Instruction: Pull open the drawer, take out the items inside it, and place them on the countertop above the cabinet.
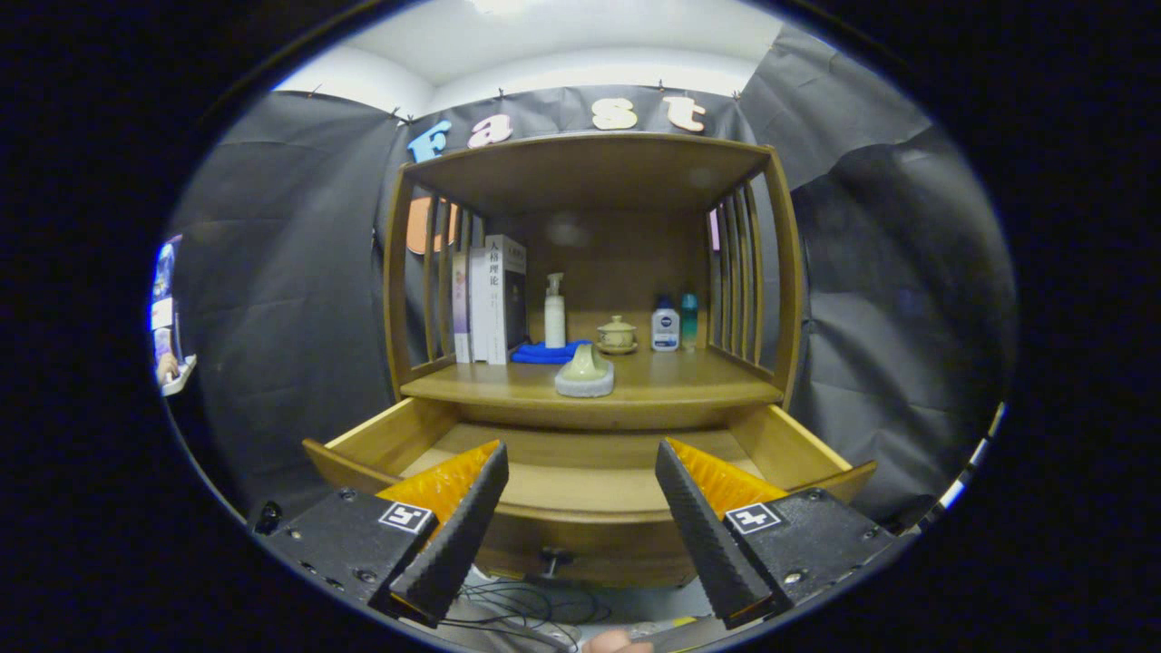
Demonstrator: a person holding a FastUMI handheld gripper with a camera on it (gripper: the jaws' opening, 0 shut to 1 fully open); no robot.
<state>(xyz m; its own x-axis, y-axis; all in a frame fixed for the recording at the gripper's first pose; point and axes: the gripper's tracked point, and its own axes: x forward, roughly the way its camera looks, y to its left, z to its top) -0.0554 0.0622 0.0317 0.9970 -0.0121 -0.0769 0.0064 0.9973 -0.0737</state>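
The wooden drawer (580, 512) of the cabinet is pulled out toward me, its front panel crossing between my fingers; the part of its floor that I see is bare. On the countertop (653, 385) above it, near the front edge, lies a pale green and grey brush-like item (585, 372). My gripper (580, 462) hangs over the front of the drawer, open, with nothing between its fingers (463, 526). The drawer's small knob (551, 555) sits below its front panel, between the fingers.
At the back of the countertop stand several books (490, 299), a pump bottle (554, 313) on a blue cloth (544, 352), a small lidded pot (617, 334) and two small bottles (676, 324). Slatted sides and a top shelf (590, 168) enclose it. Cables (526, 603) lie on the floor.
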